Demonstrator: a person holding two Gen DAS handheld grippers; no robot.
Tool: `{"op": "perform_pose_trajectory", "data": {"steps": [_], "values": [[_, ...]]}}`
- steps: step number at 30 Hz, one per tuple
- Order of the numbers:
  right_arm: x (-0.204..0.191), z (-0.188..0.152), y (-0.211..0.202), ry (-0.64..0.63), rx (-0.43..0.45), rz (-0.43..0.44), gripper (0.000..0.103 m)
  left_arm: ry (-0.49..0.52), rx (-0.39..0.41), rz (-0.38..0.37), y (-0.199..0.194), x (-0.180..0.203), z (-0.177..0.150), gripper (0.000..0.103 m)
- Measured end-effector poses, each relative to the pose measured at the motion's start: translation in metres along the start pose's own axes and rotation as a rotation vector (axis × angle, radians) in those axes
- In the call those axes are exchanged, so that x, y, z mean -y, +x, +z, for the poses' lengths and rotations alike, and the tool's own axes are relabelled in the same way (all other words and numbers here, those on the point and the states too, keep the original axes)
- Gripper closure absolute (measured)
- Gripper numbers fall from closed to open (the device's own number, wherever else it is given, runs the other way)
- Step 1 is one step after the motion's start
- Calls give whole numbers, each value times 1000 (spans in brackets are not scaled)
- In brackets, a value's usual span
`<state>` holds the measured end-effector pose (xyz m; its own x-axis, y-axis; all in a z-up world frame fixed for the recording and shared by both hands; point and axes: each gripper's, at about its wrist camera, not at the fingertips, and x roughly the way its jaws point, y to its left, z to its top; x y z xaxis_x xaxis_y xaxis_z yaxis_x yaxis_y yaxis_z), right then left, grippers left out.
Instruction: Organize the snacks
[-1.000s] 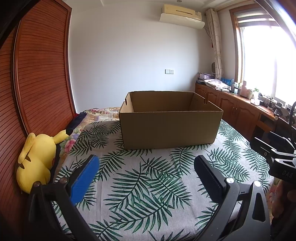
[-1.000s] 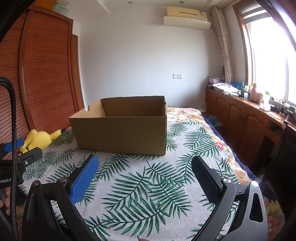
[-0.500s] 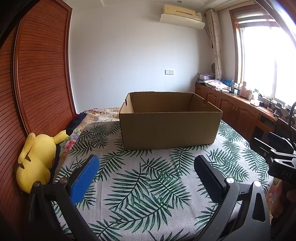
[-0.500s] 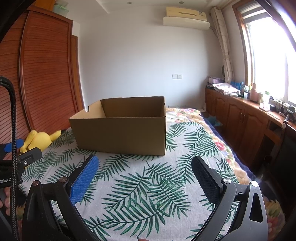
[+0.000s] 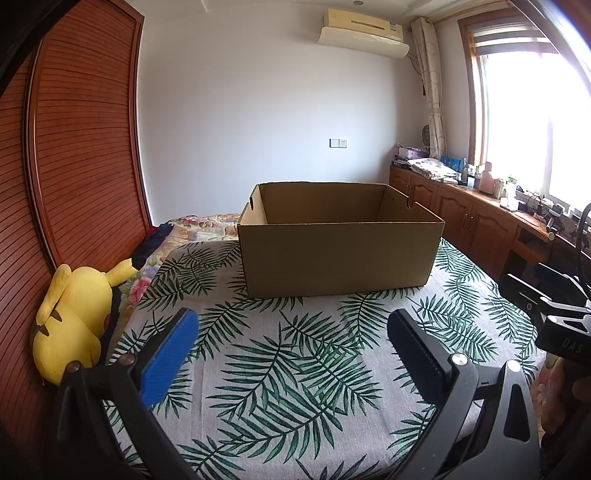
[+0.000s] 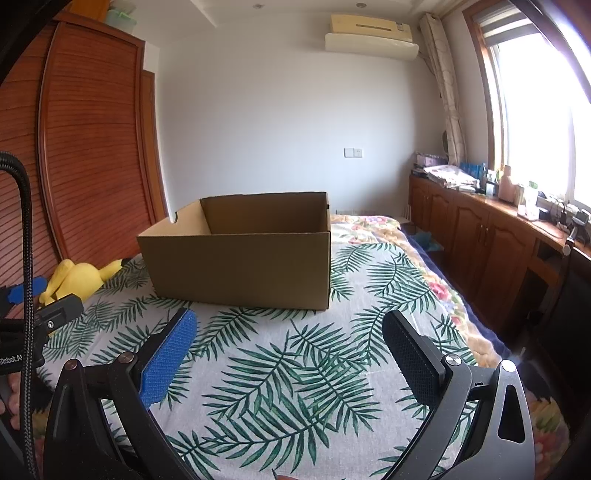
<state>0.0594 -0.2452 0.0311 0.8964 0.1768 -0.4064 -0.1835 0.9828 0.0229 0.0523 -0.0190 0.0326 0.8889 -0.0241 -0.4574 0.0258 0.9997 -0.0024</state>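
An open cardboard box (image 5: 340,254) sits on a table with a palm-leaf cloth (image 5: 295,369), its inside hidden from here. The left gripper (image 5: 291,354) and right gripper (image 6: 288,354) hover spread wide, holding nothing. A yellow plush toy (image 5: 72,317) lies at the left.

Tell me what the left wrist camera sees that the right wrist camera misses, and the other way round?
Only the left wrist view shows the box's right side wall with its notch and the dark clothes by the wardrobe. Only the right wrist view shows the green container on top of the wardrobe and the floor beside the bed. Both show the open cardboard box, the yellow plush toy, the leaf-print cloth, the air conditioner, and an open, empty tool.
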Motion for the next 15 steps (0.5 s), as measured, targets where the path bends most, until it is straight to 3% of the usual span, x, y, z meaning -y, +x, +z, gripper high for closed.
{"op": "perform_pose_trajectory", "data": {"steps": [15], "values": [[0,0,1,2,0,1,1,-1,4,0,-2,0,1,0]]}}
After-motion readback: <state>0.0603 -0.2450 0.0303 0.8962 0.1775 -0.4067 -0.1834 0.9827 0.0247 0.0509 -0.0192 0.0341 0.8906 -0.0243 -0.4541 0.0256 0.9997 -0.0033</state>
